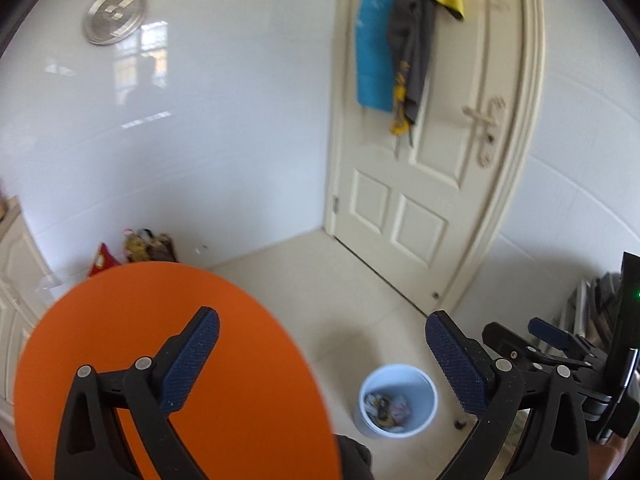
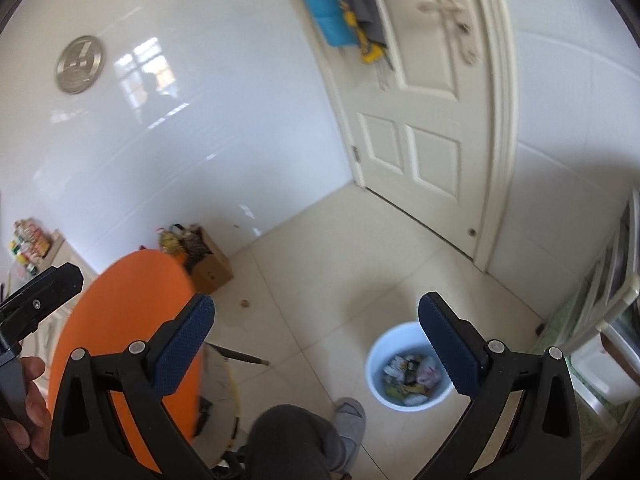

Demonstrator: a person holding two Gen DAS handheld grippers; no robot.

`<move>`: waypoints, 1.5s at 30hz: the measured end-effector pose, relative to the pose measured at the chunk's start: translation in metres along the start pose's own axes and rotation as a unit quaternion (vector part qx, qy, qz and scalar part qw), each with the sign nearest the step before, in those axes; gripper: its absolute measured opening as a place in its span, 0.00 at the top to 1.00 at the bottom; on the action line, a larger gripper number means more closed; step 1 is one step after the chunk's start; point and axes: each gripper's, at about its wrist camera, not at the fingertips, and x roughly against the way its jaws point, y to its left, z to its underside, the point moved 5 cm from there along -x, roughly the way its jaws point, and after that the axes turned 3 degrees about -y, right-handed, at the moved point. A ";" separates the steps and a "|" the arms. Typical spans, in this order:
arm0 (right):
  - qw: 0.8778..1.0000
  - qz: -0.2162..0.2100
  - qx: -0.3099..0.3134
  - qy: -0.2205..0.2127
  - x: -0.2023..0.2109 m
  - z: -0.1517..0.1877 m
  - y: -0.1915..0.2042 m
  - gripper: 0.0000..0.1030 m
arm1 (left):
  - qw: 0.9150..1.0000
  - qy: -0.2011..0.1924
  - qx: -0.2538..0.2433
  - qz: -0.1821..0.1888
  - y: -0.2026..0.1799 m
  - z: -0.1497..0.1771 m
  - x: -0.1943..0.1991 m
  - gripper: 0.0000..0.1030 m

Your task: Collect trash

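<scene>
A pale blue trash bin (image 1: 422,386) stands on the tiled floor below both grippers, holding crumpled wrappers and paper (image 1: 386,410). In the right wrist view the bin (image 2: 390,340) sits partly behind the right finger, with the trash (image 2: 412,374) visible inside. My left gripper (image 1: 322,320) is open high above the floor with nothing between its fingers. My right gripper (image 2: 316,304) is also open and holds nothing. Each gripper shows in the other's view: the right gripper (image 1: 536,334) at the right edge, the left gripper (image 2: 40,288) at the left edge, held by a hand (image 2: 30,392).
A round orange tabletop (image 1: 140,340) lies at the lower left, with a chair (image 2: 222,376) under it. A cardboard box (image 2: 210,270) stands by the wall, and a small brown scrap (image 2: 244,303) lies on the floor. A person's leg and slipper (image 2: 352,416) are beside the bin. A closed door (image 1: 432,184) stands behind.
</scene>
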 end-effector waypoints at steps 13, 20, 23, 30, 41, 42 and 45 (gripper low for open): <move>0.987 -0.119 0.106 -0.029 0.062 0.027 0.185 0.00 | 0.980 -0.111 0.068 -0.150 0.077 0.103 0.204 0.01; 0.974 -0.158 0.154 -0.044 0.096 0.057 0.250 0.00 | 0.961 -0.133 0.107 -0.216 0.067 0.174 0.282 0.01; 0.968 -0.169 0.177 -0.050 0.112 0.074 0.271 0.00 | 0.954 -0.138 0.117 -0.237 0.054 0.195 0.298 0.01; 0.958 -0.183 0.210 -0.067 0.149 0.103 0.299 0.00 | 0.947 -0.139 0.133 -0.258 0.027 0.231 0.339 0.01; 0.956 -0.185 0.210 -0.093 0.177 0.115 0.305 0.00 | 0.941 -0.144 0.150 -0.268 0.000 0.261 0.393 0.01; 0.955 -0.185 0.211 -0.094 0.178 0.115 0.303 0.00 | 0.940 -0.143 0.151 -0.270 -0.001 0.260 0.393 0.01; 0.954 -0.181 0.217 -0.098 0.181 0.115 0.302 0.00 | 0.937 -0.139 0.144 -0.287 -0.004 0.252 0.395 0.01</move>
